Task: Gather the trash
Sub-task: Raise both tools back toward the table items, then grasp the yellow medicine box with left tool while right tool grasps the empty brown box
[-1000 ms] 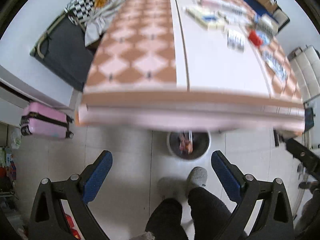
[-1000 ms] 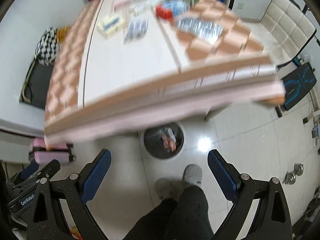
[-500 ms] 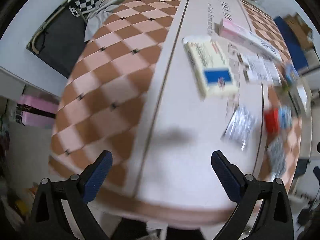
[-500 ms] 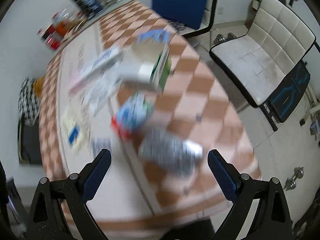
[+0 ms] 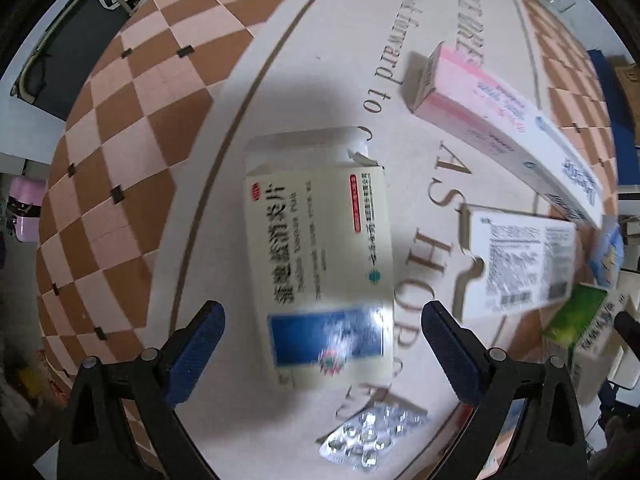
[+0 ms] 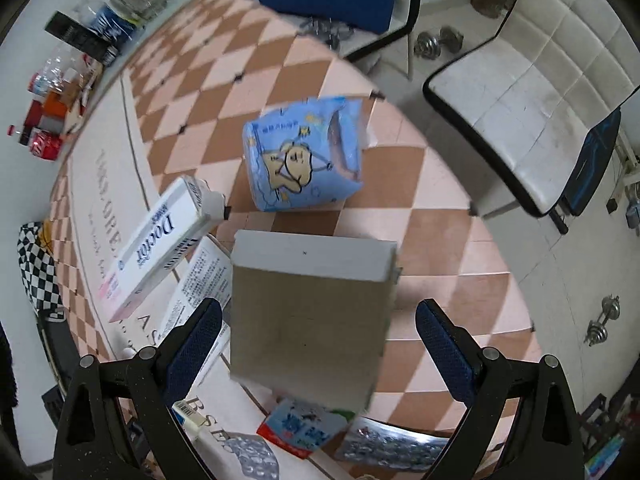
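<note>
Left wrist view: the left tongs (image 5: 323,336) hang spread wide, grasping nothing, their blue ribbed pads on black arms flanking a flat cream medicine carton (image 5: 320,256). The glossy cardboard carton has a blue panel at its near end and a torn flap at the far end; it lies on the bench (image 5: 132,184), whose cloth is checkered in brown and pink diamonds beside a pale lettered strip. A silvery blister pack (image 5: 370,434) lies just below the carton, and a long pink-and-white box (image 5: 500,120) sits farther right.

Right wrist view: the right tongs (image 6: 319,338) are likewise released, with a plain grey cardboard box (image 6: 308,316) between the pads. Beyond it lies a crinkled blue cartoon-printed pouch (image 6: 304,160).
</note>
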Available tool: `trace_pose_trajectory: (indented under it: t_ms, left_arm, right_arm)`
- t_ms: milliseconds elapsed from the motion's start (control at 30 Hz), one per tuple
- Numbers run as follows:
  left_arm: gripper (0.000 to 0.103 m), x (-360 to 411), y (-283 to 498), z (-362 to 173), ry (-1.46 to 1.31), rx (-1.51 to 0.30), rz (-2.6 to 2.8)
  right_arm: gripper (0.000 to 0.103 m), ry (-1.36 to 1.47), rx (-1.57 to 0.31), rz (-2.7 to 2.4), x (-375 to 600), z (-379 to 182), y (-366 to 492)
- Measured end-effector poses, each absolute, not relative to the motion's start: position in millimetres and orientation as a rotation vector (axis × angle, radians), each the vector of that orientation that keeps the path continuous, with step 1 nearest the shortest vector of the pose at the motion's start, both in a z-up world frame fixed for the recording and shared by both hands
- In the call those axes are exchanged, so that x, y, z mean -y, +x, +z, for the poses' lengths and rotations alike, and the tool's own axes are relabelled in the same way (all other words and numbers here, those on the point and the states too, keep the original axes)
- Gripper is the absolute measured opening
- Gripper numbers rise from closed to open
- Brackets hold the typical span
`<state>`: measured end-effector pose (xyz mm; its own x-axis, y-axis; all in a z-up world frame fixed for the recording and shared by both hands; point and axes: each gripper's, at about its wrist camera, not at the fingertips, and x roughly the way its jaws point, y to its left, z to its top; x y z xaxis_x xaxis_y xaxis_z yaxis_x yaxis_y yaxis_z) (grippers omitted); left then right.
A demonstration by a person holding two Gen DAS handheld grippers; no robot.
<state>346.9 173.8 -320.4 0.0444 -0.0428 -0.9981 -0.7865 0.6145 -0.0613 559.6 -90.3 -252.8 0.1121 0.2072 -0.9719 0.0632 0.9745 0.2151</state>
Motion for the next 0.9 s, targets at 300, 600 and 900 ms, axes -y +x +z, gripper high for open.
trace_pose_trajectory:
  t_ms: [300,600,900]
  left_arm:
    - [0.071,-172,338,-323,-0.665,-1.415,0.686]
    - [0.071,-152,300,-272,-0.479,-1.317,0.683]
    - [0.071,-125,205,-199,-0.372,-1.152,0.59]
  right_arm:
    - [0.08,0.185,-1.5,0.133,85,-272,558]
    - [0.078,0.09,-1.37,0.217,93,-241,521]
    - [0.076,0.108,-1.224,0.329,126,-188,412]
